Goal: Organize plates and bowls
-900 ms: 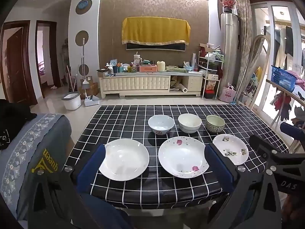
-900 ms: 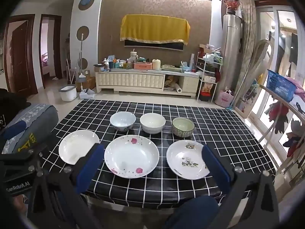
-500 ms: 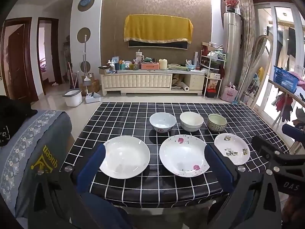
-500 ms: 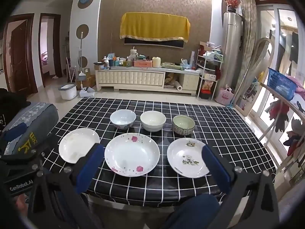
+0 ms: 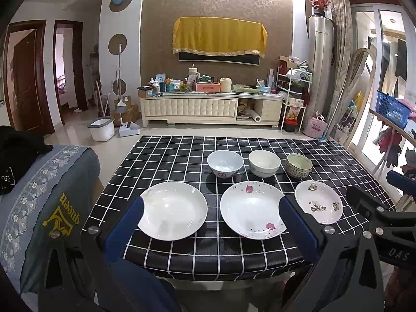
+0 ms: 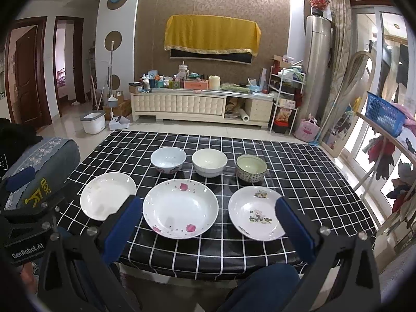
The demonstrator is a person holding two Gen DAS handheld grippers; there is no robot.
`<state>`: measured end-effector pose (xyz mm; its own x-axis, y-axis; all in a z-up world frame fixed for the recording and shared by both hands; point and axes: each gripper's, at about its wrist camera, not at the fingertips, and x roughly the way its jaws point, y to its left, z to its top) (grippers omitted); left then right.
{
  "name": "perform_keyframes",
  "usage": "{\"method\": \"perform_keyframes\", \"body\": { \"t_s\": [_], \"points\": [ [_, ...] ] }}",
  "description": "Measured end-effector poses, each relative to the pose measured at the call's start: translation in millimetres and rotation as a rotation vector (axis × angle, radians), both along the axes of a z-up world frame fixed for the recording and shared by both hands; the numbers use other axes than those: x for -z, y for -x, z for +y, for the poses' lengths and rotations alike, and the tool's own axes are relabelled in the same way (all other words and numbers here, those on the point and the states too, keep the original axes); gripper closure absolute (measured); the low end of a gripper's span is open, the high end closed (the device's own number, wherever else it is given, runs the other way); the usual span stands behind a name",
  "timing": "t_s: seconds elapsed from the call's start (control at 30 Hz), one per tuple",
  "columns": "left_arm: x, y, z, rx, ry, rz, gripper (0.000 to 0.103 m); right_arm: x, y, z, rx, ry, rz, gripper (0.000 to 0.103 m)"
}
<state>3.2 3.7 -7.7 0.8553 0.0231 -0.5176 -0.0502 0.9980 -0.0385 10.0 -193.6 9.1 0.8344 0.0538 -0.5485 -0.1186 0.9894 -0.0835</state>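
Your left claw [image 5: 210,208] and right claw [image 6: 205,208] gape wide, empty; three round glossy plates [image 6: 180,208] near; three bowls [image 6: 209,166] far; checked cloth [image 6: 299,161].

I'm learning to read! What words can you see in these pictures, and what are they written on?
"GenRobot.AI" on the left gripper's black body.
"DAS" on the right gripper's black body.
"queen", upside down in yellow, on the grey cover.
Labels on the bottles and boxes on the far cabinet: too small to read.
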Motion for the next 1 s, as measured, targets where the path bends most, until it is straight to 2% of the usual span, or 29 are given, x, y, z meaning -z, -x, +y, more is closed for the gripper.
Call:
{"method": "perform_keyframes", "body": {
  "t_s": [1.0],
  "points": [
    [2.0, 3.0, -4.3, 0.022, -0.008, 0.030, 0.000, 2.7, -1.7, -0.8, -0.018, -0.018, 0.032, 0.000]
  ]
}}
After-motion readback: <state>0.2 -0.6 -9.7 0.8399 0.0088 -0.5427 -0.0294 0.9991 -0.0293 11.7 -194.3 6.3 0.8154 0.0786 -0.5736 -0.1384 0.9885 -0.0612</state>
